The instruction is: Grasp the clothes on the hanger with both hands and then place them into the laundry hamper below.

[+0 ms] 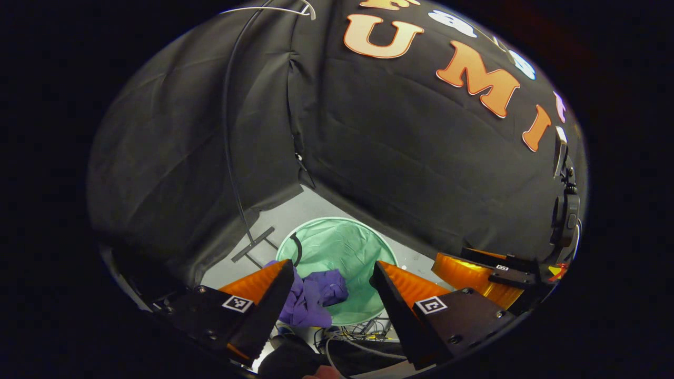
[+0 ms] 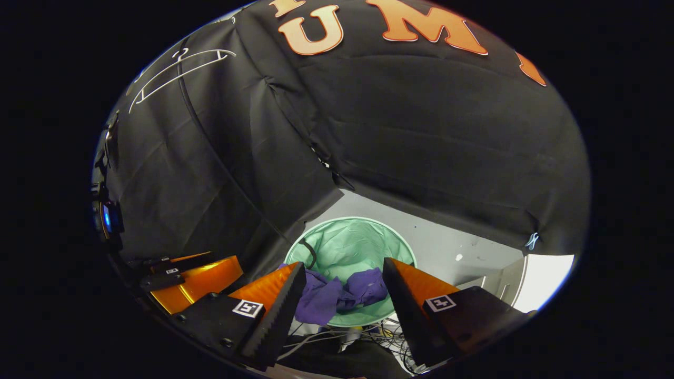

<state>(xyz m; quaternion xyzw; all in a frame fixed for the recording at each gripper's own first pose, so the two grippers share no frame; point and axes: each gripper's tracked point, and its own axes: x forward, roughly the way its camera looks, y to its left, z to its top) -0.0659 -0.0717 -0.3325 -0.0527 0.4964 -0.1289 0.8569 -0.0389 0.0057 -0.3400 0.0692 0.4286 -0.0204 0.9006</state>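
Both grippers hang over a green hamper (image 1: 337, 247) on the pale floor (image 1: 316, 208), near the booth corner. Left gripper (image 1: 331, 287): jaws spread wide, holding nothing; purple clothes (image 1: 310, 300) show in the gap between the fingers (image 1: 274, 302), not touched by either. Clothes lie bunched at the hamper's near rim, partly draped over the edge on the near-left side. Right gripper (image 2: 343, 288): also released, jaws apart, empty; same purple clothes (image 2: 337, 295) seen between its fingers, same hamper (image 2: 350, 245) below. A black strap loops at the hamper's left rim (image 2: 309, 251). White wire hanger (image 2: 176, 66) hangs bare high on the left against the black cloth; a bit of it shows at the top of the left gripper view (image 1: 274, 8). In the left gripper view the other gripper sits far right (image 1: 489, 273); in the right gripper view the other sits far left (image 2: 189, 279). Square black-and-white marker tags on the finger mounts (image 1: 430, 304); no readable text on them. Cables (image 2: 379, 337) tangle on the floor near the hamper. A black stand foot (image 1: 253, 245) lies left of the hamper.
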